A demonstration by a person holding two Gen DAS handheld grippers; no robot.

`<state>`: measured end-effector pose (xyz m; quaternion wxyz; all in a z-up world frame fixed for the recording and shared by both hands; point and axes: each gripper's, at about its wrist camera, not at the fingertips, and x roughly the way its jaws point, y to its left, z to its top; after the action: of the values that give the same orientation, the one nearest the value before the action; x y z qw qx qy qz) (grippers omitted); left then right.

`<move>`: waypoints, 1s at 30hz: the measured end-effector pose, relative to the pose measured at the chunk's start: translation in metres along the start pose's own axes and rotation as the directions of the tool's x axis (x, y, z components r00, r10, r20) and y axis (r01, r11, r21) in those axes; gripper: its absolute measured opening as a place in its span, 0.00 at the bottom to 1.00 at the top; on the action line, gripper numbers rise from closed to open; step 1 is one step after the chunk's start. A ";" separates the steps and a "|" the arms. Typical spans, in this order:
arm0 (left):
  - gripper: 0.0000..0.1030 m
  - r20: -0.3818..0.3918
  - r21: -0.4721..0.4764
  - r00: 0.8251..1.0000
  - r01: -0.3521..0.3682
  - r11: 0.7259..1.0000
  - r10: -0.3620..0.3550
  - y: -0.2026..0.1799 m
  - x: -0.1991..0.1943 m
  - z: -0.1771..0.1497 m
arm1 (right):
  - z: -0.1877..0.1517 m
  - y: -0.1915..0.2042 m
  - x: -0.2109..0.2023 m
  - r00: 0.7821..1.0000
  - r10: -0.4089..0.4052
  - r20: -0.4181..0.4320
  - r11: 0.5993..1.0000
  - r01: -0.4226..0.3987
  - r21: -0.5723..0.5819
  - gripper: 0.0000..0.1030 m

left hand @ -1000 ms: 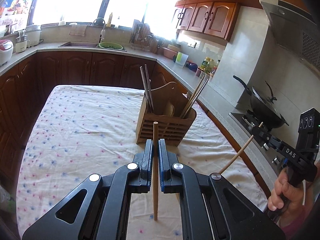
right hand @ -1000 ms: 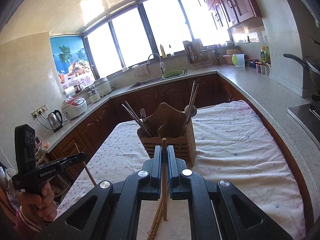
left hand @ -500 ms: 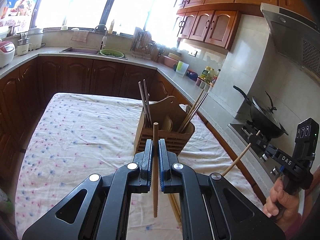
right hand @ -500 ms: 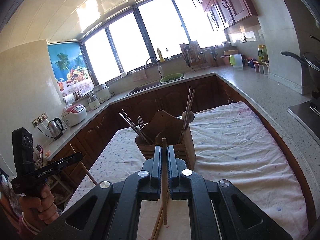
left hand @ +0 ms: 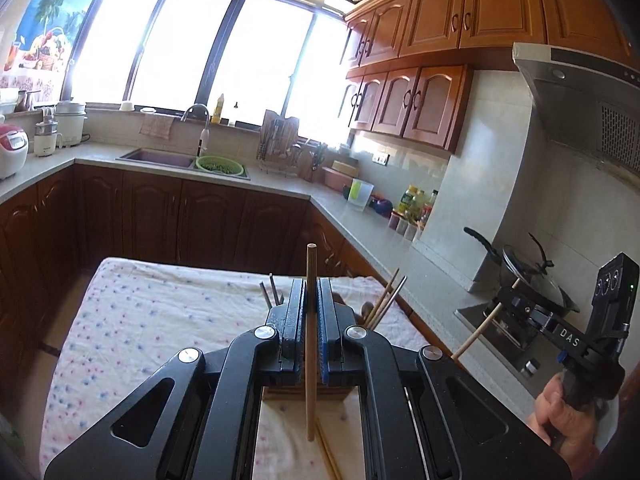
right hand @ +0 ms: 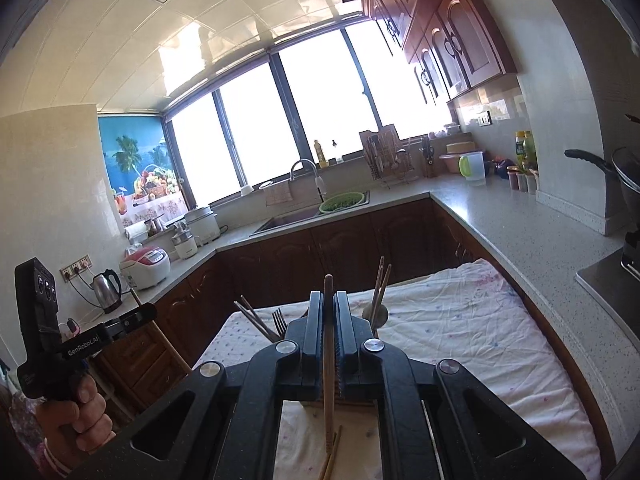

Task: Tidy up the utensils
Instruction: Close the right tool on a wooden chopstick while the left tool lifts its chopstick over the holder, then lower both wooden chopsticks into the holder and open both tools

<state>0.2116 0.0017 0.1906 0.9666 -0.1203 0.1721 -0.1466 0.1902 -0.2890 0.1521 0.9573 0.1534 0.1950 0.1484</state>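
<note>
Grippers: two. The left gripper (left hand: pixel 311 308) is closed on one chopstick (left hand: pixel 310 344); the right gripper (right hand: pixel 329 320) is closed on a second chopstick (right hand: pixel 328 364). Both are held upright.
Loose chopsticks: two are seen on the cloth (left hand: pixel 132 320), under the grippers (left hand: pixel 326 452).
Holder: one holder (left hand: pixel 304 393), mostly hidden behind the jaws; a fork (right hand: pixel 279 319) and several sticks are seen rising from it.
Hands: two, one hand (right hand: pixel 76 412) on each handle.
Around: one wok (left hand: pixel 532 280), one kettle (right hand: pixel 107 290), one sink (left hand: pixel 160 158).
</note>
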 end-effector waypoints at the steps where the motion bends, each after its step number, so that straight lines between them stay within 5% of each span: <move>1: 0.04 0.017 -0.003 1.000 -0.003 1.000 0.003 0.000 0.002 0.005 | 0.005 0.000 0.002 1.000 -0.002 0.016 1.000 0.002 0.003 0.05; 13: 0.04 0.153 -0.064 0.984 -0.079 0.995 0.088 0.012 0.061 0.033 | 0.045 -0.007 0.052 0.988 -0.054 0.142 0.999 0.052 0.017 0.05; 30: 0.05 -0.051 -0.069 0.994 -0.104 0.992 0.101 0.034 0.120 -0.044 | -0.013 -0.030 0.112 0.995 -0.095 -0.002 0.995 0.095 0.028 0.05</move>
<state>0.3119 -0.0140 0.1053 0.9637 -0.1422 0.2059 -0.0935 0.2904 -0.2744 0.0936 0.9610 0.1572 0.2045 0.1001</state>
